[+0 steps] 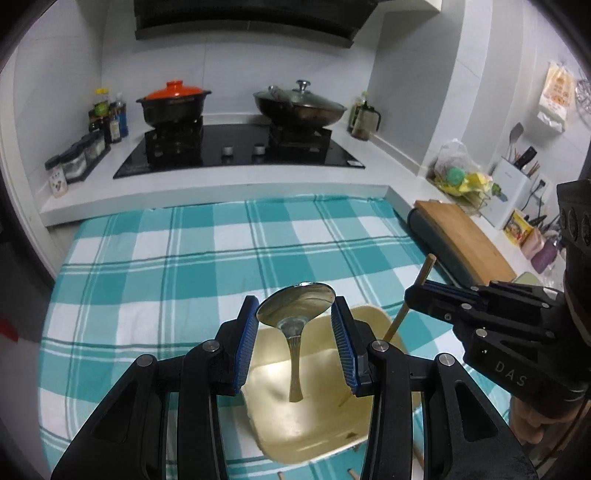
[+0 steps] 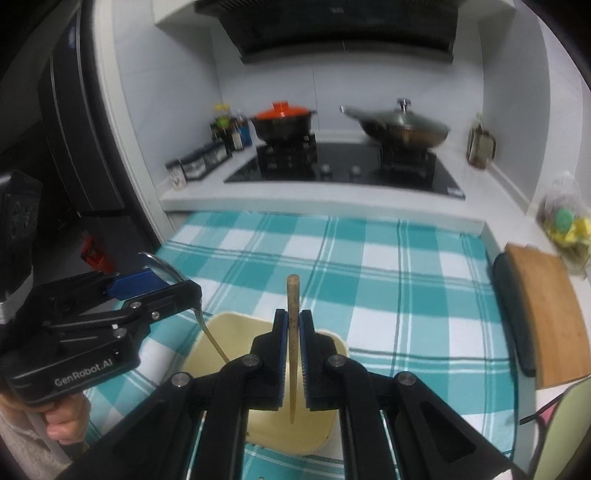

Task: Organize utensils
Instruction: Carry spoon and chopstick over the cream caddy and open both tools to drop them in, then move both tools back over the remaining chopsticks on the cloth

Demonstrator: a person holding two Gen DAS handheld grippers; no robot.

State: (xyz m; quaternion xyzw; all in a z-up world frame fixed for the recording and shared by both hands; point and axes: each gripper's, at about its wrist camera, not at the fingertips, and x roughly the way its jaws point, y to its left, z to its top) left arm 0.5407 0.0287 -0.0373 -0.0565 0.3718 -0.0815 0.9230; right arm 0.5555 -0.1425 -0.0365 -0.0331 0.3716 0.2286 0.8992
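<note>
At lower centre, the left gripper (image 1: 295,332) clasps a shiny metal spoon (image 1: 296,308) by its bowl, handle hanging into the cream plastic rectangular bin (image 1: 373,317). The right gripper (image 2: 293,354) pinches a wooden chopstick (image 2: 293,295) upright above it. Neither is released yet; more sticks peek out at the bottom edge.

Home kitchen: gas hob (image 1: 240,151), range hood (image 1: 255,18), lidded wok (image 1: 300,105).

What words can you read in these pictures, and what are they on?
"DAS" – on the right gripper body.
"GenRobot.AI" – on the left gripper body.
Hanging wall packet, small card by the spice jars, bottle labels: print too small or blurred to read.
</note>
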